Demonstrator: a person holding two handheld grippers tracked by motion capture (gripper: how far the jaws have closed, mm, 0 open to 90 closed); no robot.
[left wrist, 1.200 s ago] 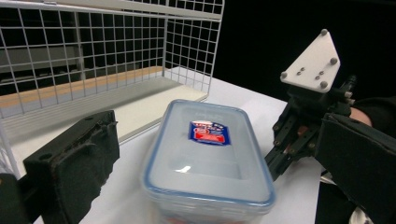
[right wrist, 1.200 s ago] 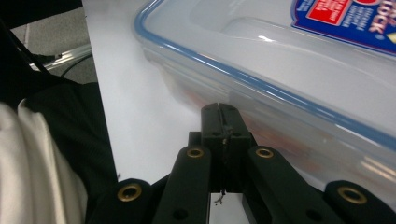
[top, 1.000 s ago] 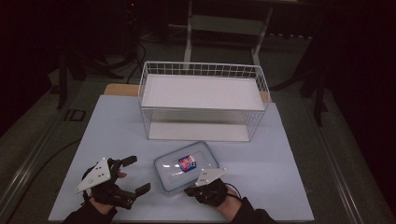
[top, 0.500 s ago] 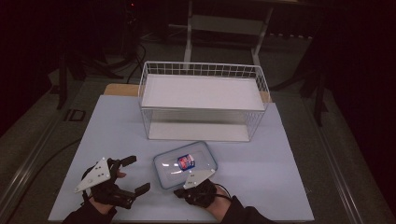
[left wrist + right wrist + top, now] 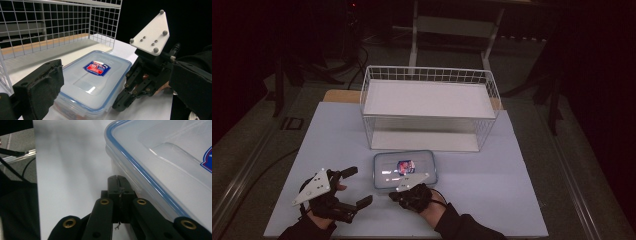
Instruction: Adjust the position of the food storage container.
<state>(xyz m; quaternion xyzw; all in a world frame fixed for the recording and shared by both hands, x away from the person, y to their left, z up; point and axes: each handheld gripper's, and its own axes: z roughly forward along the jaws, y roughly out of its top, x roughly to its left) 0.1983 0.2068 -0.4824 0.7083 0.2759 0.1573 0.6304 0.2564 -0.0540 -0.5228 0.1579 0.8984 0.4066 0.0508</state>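
A clear plastic container [image 5: 404, 169] with a blue-rimmed lid and a red and blue sticker lies flat on the white table, just in front of the wire basket. My right gripper [image 5: 393, 195] is shut and empty, its tips low on the table against the container's near edge [image 5: 170, 157]. The shut jaws [image 5: 117, 182] sit beside the lid rim. My left gripper [image 5: 357, 186] is open to the left of the container, with nothing between its pads. In the left gripper view the container [image 5: 92, 80] lies ahead between the open jaws, and the right gripper [image 5: 120, 105] stands at its right side.
A white wire basket [image 5: 427, 75] with a flat white floor stands at the back centre of the table [image 5: 512, 190]; its mesh wall [image 5: 50, 25] rises right behind the container. Dark floor and furniture legs surround the table.
My right gripper has slid left along the container's near edge, from the front right corner towards the middle. The left gripper and the container have stayed put.
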